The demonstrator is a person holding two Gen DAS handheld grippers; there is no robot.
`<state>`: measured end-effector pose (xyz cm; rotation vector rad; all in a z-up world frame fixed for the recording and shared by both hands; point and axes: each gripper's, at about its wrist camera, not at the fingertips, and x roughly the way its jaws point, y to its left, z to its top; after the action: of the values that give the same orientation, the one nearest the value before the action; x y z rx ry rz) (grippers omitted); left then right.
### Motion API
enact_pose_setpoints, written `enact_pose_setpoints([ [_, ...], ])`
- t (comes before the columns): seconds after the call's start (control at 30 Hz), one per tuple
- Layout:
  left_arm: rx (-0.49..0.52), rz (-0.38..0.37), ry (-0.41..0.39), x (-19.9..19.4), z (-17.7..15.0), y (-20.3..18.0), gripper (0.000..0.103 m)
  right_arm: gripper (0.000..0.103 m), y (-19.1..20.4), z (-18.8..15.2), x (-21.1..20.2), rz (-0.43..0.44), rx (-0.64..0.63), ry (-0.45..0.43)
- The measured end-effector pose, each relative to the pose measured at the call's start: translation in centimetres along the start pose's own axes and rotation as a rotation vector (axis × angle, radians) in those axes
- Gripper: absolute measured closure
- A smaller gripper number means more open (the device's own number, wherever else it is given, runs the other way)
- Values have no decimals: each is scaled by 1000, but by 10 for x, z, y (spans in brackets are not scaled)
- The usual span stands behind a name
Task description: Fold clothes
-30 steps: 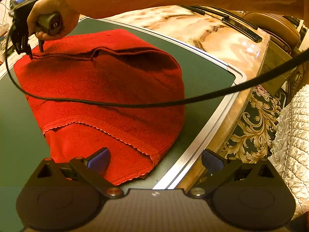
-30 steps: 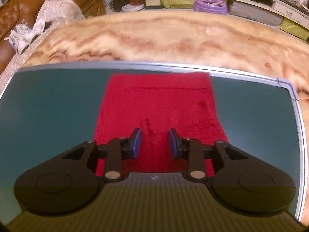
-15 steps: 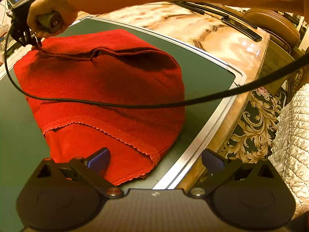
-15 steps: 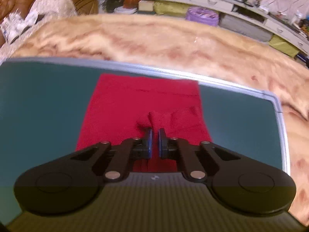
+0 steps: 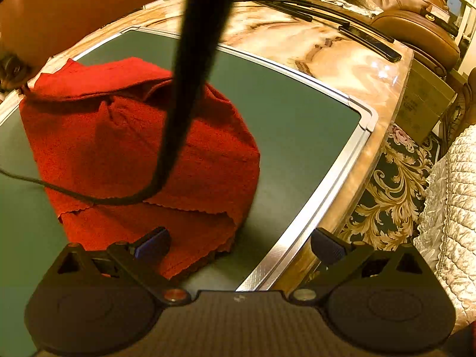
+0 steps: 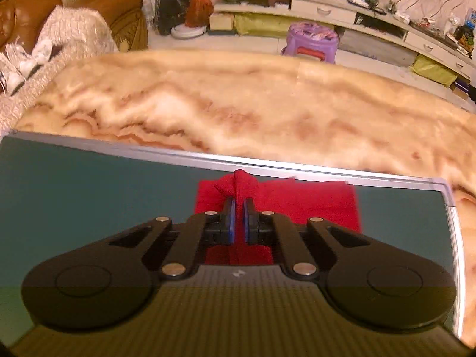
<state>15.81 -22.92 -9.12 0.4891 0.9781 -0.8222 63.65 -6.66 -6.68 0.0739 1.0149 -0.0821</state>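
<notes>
Red knit cloth (image 5: 142,148) lies heaped on the dark green mat (image 5: 291,125), its far left corner lifted and its scalloped hem nearest the left gripper (image 5: 238,242); that gripper stands released, its jaws spread wide, one blue pad over the hem and the other out over the mat's silver rim (image 5: 333,196), holding nothing; a thick black cable (image 5: 190,83) hangs straight across the middle of the left wrist view, hiding part of the cloth, then trails off thin over the mat to the left; right of the rim runs the marble tabletop (image 5: 336,59), with long black wiper blades (image 5: 366,38) lying on it, then a brown leather sofa (image 5: 416,29), and below the table edge a floral seat and a quilted cover. Only the right wrist view shows the right gripper (image 6: 238,223) clenched on a pinched ridge of the cloth (image 6: 312,205), which bunches up between the blue pads close to the mat's far rim (image 6: 327,171); bare mat lies open on either side; beyond the marble sit a purple stool (image 6: 312,38) and a long low cabinet (image 6: 342,9).
</notes>
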Motion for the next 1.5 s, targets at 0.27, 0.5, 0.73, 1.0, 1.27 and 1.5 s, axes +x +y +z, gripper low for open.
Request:
enact_pose_setpoints([
  [0.27,-4,-4,-1,1,1,1,0,69,-26,-12,-13,149,73,27],
  [0.5,-98,-13,-18,-6,-6,16,0,69,-125,-123,-127,278,89,-37],
  [0.73,-370,-105,-199,-46,-32,68,1,68,-193,-290,-231,309,181,-121],
  [1.0,-590,-23,-237,-64,-30,105,1,56,-173,-359,-215,254,239,-87],
  [1.27,-606,-142,-214,-46,13,110,2,98,-160,-363,-211,126,234,-192],
  [1.5,-671,-295,-263,-39,14,127,2,98,-119,-357,-265,-1,-44,-374],
])
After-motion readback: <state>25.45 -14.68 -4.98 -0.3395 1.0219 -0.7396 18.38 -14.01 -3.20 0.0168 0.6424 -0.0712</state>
